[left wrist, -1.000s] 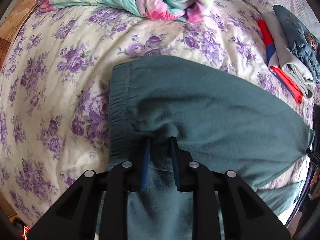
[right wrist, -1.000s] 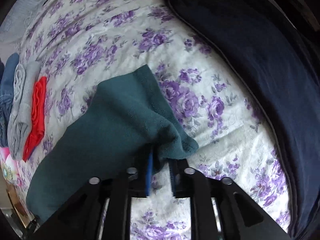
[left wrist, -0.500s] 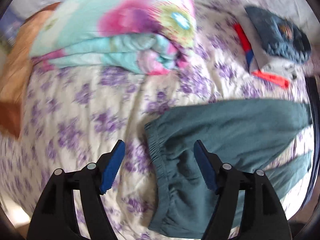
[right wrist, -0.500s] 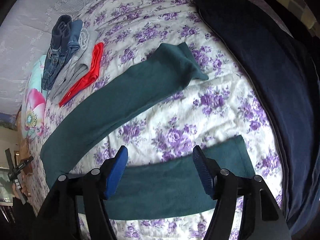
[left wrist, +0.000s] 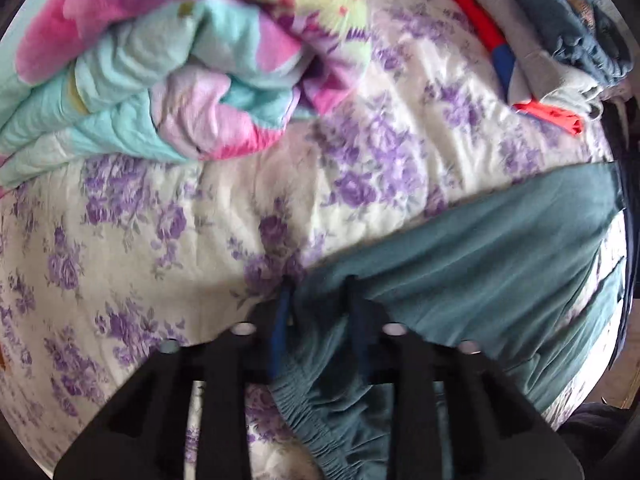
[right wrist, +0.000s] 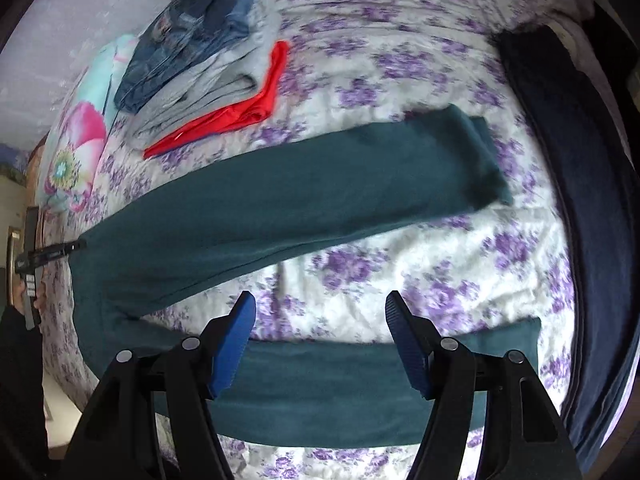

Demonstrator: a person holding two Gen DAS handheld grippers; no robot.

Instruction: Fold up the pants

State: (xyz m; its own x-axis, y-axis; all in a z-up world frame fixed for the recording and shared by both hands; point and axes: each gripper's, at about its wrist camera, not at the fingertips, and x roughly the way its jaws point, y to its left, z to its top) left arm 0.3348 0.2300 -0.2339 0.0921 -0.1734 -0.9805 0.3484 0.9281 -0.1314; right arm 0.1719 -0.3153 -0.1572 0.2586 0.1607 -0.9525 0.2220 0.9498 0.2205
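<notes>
Purple-flowered bedspread (left wrist: 168, 208) covers the whole working surface in both views. Left wrist view: the left gripper (left wrist: 318, 296), lower centre, is clenched on the elastic waistband corner of the teal pants (left wrist: 480, 264), which run toward the right edge. A pastel quilt (left wrist: 168, 80) fills the upper left; a stack of folded clothes (left wrist: 532, 60) sits upper right. Right wrist view: the right gripper (right wrist: 320, 312) is released, its blue pads spread wide above the near pant leg at the bottom; the far leg crosses mid-frame. A navy blanket (right wrist: 580, 168) lies along the right edge.
</notes>
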